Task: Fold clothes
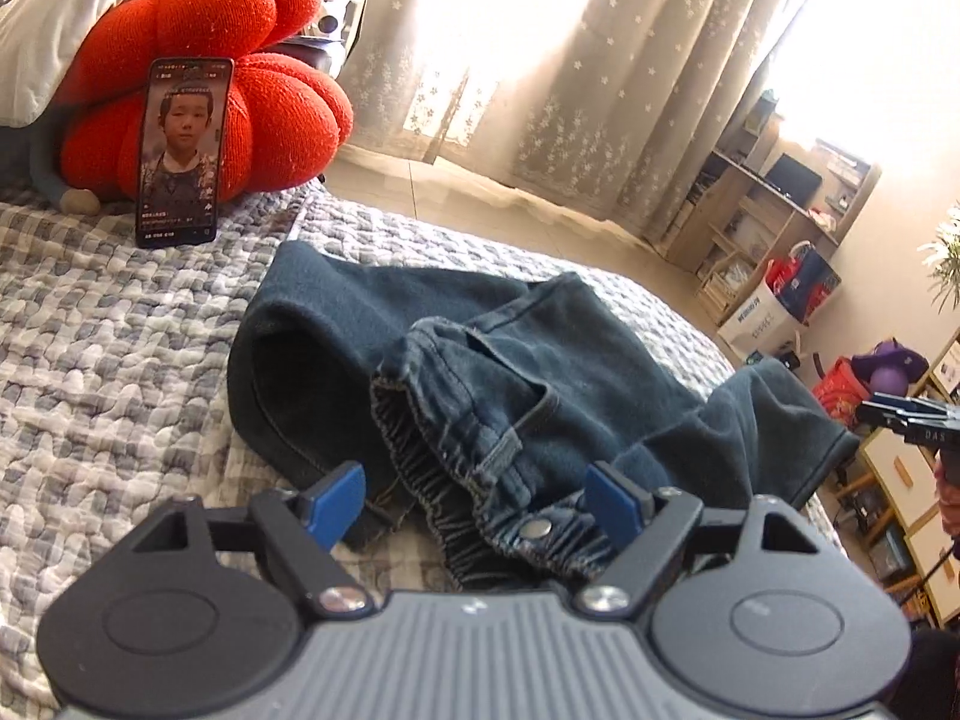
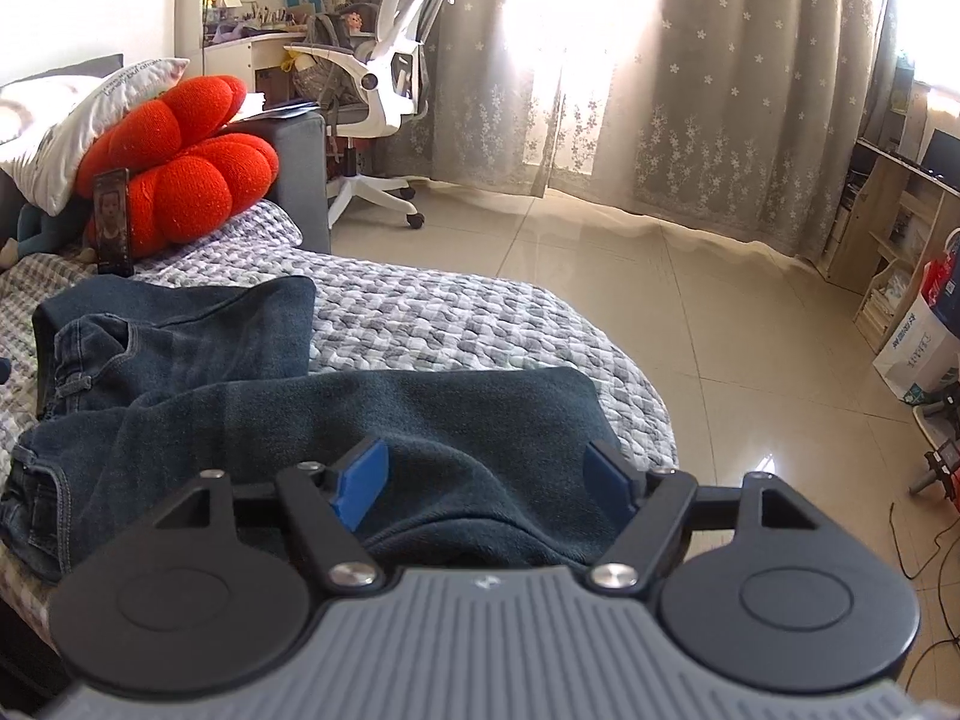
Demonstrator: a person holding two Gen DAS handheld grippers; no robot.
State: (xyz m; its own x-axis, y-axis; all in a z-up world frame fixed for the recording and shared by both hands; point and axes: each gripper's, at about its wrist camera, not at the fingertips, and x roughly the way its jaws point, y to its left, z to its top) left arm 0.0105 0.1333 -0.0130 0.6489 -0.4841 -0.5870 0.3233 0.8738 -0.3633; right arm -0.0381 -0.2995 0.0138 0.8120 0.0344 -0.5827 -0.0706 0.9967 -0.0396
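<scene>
A pair of dark blue jeans (image 1: pixel 480 372) lies crumpled on the checked quilt (image 1: pixel 108 360) of a bed. My left gripper (image 1: pixel 477 498) is open, its blue pads either side of the elastic waistband and snap button (image 1: pixel 537 529), just above the cloth. My right gripper (image 2: pixel 483 480) is open over a trouser leg (image 2: pixel 456 420) near the bed's right edge. The waistband lies at the left of the right wrist view (image 2: pixel 66 390). The right gripper's tip shows at the right edge of the left wrist view (image 1: pixel 912 414).
A red pumpkin cushion (image 1: pixel 240 90) with a phone (image 1: pixel 182 150) leaning on it stands at the bed's head, beside a white pillow (image 2: pixel 78 120). A white office chair (image 2: pixel 390 78), curtains, wooden shelves (image 1: pixel 774 210) and tiled floor (image 2: pixel 690 324) lie beyond the bed.
</scene>
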